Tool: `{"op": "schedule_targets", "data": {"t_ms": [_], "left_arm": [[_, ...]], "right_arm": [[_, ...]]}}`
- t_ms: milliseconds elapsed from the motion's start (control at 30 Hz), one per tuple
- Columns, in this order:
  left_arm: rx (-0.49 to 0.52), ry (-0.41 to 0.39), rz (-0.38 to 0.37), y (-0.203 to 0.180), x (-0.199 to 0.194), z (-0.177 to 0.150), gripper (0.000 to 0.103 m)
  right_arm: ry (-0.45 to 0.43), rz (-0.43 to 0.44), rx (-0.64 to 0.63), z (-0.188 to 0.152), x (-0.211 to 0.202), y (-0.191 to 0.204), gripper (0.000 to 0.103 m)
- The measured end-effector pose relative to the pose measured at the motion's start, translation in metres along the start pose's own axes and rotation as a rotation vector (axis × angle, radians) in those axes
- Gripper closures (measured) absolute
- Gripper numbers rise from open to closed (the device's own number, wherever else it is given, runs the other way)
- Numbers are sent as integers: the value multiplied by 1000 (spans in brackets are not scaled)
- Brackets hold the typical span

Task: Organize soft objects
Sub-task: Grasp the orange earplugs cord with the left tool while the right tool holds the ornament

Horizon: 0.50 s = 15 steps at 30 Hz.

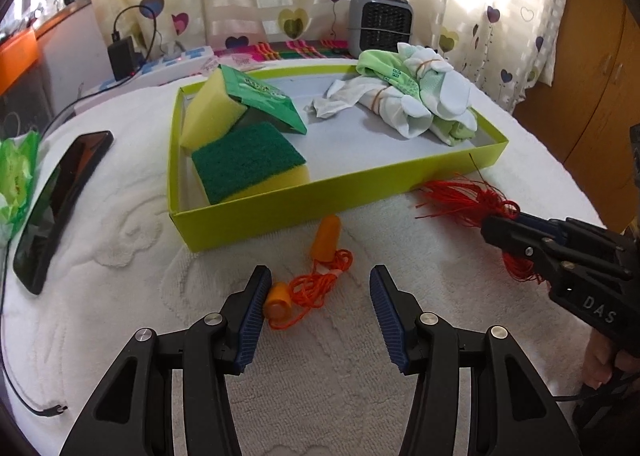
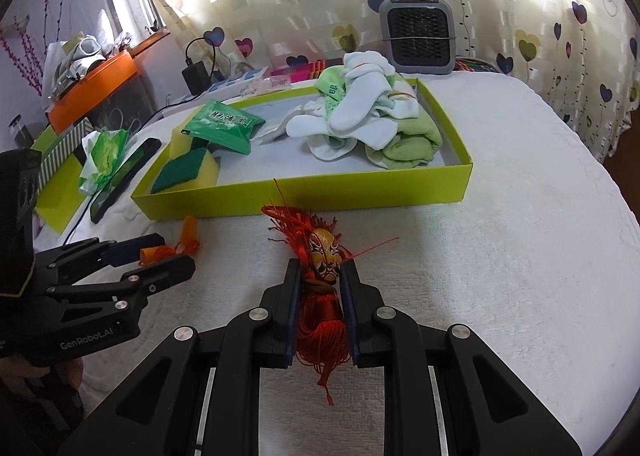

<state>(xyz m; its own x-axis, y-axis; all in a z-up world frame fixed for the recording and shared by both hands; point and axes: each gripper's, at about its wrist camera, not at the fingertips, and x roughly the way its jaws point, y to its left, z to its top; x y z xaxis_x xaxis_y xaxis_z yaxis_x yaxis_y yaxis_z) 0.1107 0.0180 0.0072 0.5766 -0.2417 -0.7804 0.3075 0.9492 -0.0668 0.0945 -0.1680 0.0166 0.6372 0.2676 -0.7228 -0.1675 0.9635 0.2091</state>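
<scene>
A: How far along would you say this is?

B: Well past halfway, I'd guess. The green tray [image 1: 340, 191] on the white surface [image 1: 320, 396] already has things in it. Two items are still outside, both just in front of its near wall.

A: What's inside?

B: At the left end, two sponges [image 1: 248, 163], one flat with its green scrubber up, the other propped on edge behind it. A green packet [image 1: 260, 99] leans on that one. At the right end there's a heap of socks [image 1: 420, 103], white and pale green, some bundled with rubber bands. The middle of the tray floor is bare.

A: And what's still out?

B: The corded earplugs [image 1: 316, 276], orange, lying on the surface near the tray. And a red tassel [image 2: 320, 296] with a small painted mask on it.

A: Who has what?

B: The right tongs [image 2: 320, 276] are clamped on the tassel just below the mask, its fringe hanging out behind the jaws. It's close to the tray wall, not yet over it. The left tongs [image 1: 316, 296] stand wide open straddling the earplugs. One plug sits right by the left pad, but nothing is pinched.

A: So what remains?

B: As I see it, the tassel goes in, then the earplugs get gripped and follow. The phone [image 1: 60, 207] and crumpled green wrapper [image 1: 16, 171] off to the left don't look like part of it.
</scene>
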Motion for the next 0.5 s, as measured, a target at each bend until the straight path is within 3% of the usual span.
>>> {"op": "schedule_targets", "data": {"t_ms": [500], "left_arm": [[-35,-14,52,8,0,1,85]], "right_arm": [[2,21,3,-1,1,-1,83]]}}
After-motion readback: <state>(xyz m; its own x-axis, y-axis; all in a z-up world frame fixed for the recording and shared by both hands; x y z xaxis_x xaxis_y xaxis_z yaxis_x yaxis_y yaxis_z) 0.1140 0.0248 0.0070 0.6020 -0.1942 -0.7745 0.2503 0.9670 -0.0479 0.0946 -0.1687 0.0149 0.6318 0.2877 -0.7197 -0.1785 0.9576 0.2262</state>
